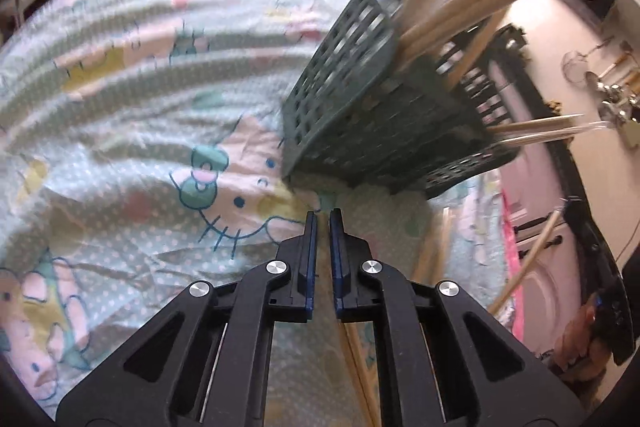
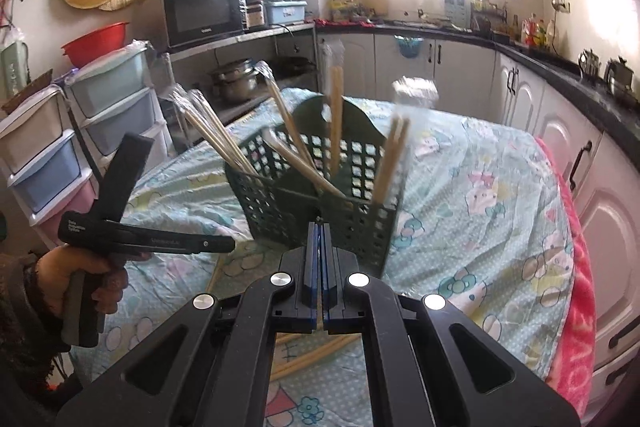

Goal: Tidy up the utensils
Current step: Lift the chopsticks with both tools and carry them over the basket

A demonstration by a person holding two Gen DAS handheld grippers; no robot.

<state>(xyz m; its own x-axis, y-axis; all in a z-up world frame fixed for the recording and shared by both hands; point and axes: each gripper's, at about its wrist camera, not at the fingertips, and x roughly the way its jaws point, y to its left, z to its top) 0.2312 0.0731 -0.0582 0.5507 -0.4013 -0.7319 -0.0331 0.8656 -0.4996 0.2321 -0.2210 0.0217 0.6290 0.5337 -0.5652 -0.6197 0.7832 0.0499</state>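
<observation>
Right wrist view: a dark green plastic utensil basket (image 2: 320,203) with a square-holed lattice wall and a rounded back tab stands on the cartoon-print tablecloth (image 2: 480,195), just ahead of the right gripper (image 2: 320,227). Several pairs of pale wooden chopsticks in clear plastic sleeves (image 2: 336,115) lean out of it at different angles, some blurred. More loose chopsticks (image 2: 308,355) lie flat on the cloth beneath the gripper's frame. The right gripper's blue-padded jaws are clenched tight together; a thin pale strip shows in the slit low between them, but whether it is pinched there I cannot tell. Its tips sit right at the basket's near wall; contact cannot be judged.

To the left, a hand (image 2: 80,275) in a dark knitted sleeve holds the left gripper's black handle.

In the left wrist view, the left gripper (image 1: 323,217) hangs over the cloth with its jaws nearly together, only a narrow slit between the blue pads and nothing in it. The basket (image 1: 380,115) appears tilted at upper right, near the tips but apart from them, sleeved chopsticks (image 1: 480,3) jutting from its top. The cloth is wrinkled, soft, dotted mint with pink and yellow figures.
</observation>
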